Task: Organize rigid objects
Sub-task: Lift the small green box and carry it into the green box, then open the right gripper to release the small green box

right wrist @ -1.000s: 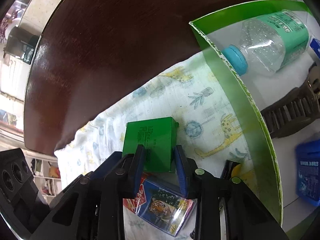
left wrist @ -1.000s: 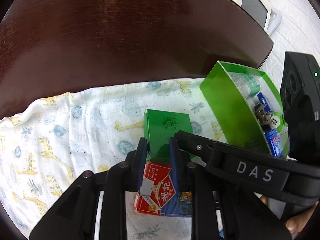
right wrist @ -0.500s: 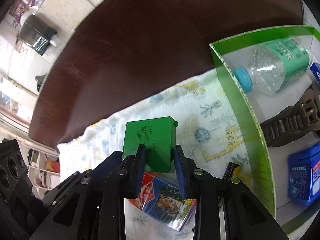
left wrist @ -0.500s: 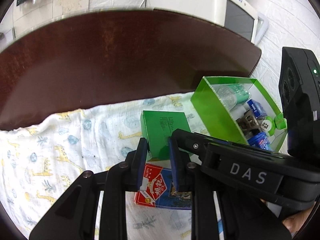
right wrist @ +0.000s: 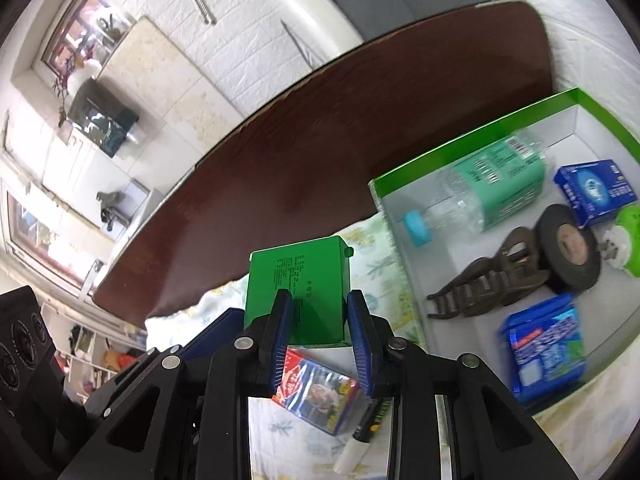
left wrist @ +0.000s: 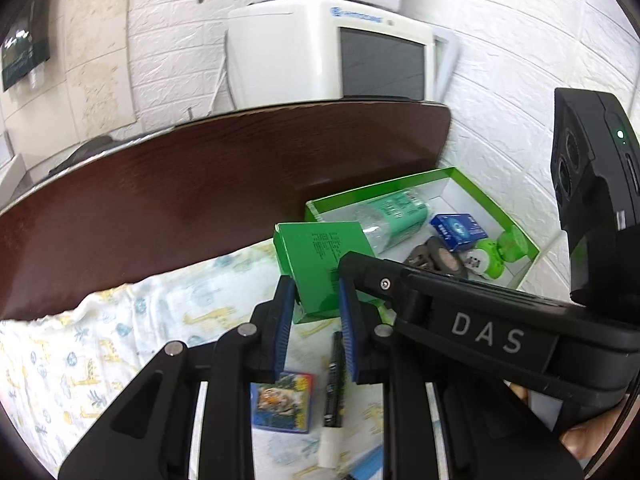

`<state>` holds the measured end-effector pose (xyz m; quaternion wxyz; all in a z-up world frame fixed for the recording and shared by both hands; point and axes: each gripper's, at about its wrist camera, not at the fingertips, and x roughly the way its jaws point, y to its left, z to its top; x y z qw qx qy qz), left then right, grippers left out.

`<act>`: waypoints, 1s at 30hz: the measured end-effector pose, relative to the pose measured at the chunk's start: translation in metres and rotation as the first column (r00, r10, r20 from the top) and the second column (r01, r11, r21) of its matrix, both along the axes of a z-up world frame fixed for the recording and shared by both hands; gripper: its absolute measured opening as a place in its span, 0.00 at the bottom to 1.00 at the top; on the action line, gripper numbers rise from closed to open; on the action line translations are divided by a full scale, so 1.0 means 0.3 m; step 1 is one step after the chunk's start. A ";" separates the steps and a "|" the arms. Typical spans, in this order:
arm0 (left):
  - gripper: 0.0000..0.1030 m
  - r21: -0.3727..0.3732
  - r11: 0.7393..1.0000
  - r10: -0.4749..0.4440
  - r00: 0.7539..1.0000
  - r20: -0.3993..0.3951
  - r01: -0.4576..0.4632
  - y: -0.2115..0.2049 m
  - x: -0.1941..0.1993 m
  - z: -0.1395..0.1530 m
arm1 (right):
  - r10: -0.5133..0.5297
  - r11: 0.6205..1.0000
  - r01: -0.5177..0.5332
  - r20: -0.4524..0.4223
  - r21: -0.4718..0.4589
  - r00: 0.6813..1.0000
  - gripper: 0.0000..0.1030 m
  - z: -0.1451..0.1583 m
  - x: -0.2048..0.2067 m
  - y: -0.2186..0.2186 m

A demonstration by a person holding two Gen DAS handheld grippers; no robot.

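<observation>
Both grippers rose with the green box clamped between them, lifting it off the giraffe-print cloth; the card pack and marker beneath came into full view.

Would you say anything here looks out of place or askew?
Yes: the small green box hangs above the giraffe-print cloth, pinched by both tools, left and right, instead of lying in the green tray. The card pack and marker lie loose.

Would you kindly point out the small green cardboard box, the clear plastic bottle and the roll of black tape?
Small green cardboard box (right wrist: 298, 280): right wrist view, printed top face.
Clear plastic bottle (right wrist: 500, 184): right wrist view, green label.
Roll of black tape (right wrist: 568, 248): right wrist view, side.
</observation>
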<state>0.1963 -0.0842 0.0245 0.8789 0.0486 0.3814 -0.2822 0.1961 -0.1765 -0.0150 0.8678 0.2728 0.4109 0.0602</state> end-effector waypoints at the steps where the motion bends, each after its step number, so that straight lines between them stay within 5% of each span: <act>1: 0.19 0.006 1.000 -0.014 1.000 0.006 0.014 -0.025 -0.005 0.008 | -0.015 1.000 0.015 0.008 0.002 1.000 0.31 0.010 -0.013 -0.027; 18: 0.21 0.079 0.958 -0.274 0.962 -0.008 0.274 -0.463 -0.095 -0.011 | -0.267 0.963 0.265 0.036 0.053 0.963 0.31 0.007 -0.181 -0.439; 30: 0.21 0.116 0.940 -0.313 0.947 -0.075 0.320 -0.590 -0.112 -0.091 | -0.350 0.933 0.351 -0.028 0.078 0.936 0.31 -0.098 -0.245 -0.613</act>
